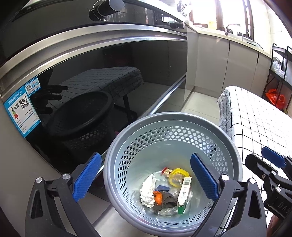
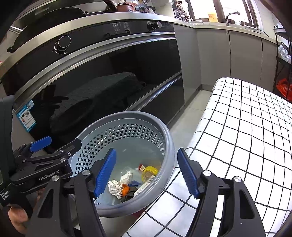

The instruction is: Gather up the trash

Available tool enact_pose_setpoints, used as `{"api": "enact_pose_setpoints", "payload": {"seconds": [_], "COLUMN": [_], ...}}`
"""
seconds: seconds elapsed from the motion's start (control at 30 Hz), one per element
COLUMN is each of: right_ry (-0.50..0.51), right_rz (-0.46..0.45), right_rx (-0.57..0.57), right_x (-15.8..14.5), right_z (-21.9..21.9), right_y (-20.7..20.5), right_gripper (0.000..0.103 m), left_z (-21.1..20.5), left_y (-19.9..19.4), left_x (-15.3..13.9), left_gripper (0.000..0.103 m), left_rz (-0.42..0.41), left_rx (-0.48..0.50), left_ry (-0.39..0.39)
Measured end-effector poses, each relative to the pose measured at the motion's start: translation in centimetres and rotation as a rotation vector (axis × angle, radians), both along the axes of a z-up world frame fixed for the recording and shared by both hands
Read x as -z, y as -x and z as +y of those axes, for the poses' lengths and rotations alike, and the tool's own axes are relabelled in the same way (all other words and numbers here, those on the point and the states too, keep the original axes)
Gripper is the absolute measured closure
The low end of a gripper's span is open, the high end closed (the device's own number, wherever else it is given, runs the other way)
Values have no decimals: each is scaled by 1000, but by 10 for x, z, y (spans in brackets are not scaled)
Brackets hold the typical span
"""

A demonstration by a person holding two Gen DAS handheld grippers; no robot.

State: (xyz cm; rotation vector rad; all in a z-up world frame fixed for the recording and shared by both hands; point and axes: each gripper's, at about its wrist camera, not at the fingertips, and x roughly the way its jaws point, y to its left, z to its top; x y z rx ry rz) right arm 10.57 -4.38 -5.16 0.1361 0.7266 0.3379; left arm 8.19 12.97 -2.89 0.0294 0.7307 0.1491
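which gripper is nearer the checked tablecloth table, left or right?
Right. The right gripper straddles the bin's rim on the side against the checked tablecloth table; the left gripper straddles the rim on the oven side.

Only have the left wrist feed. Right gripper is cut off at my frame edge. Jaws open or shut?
Observer: Open. The right gripper holds nothing.
Operator: Where is it relative to the bin?
Observer: From its own camera the jaws frame the table-side rim of the bin. One finger is over the inside, and the other is over the checked tablecloth.
Operator: Anything on the stovetop?
Observer: A dark pan sits there.
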Motion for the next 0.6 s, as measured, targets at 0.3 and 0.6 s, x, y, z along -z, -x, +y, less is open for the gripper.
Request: {"api": "enact_pose_setpoints", "payload": {"seconds": [0.3, 0.6], "right_ry": [1, 2], "right_rz": [0, 0], "right_rx": [-1, -1], "right_x": [0, 1], "right_z": [0, 0], "right_y": [0, 0], "right_gripper": [36, 36], "left_z": [1, 2], "left_y": [-1, -1], "left_x": [0, 1], "left_gripper": [7, 7], "left_rz": [3, 14], "left_rx": [-12, -24], "left_ry": [-10, -10]}}
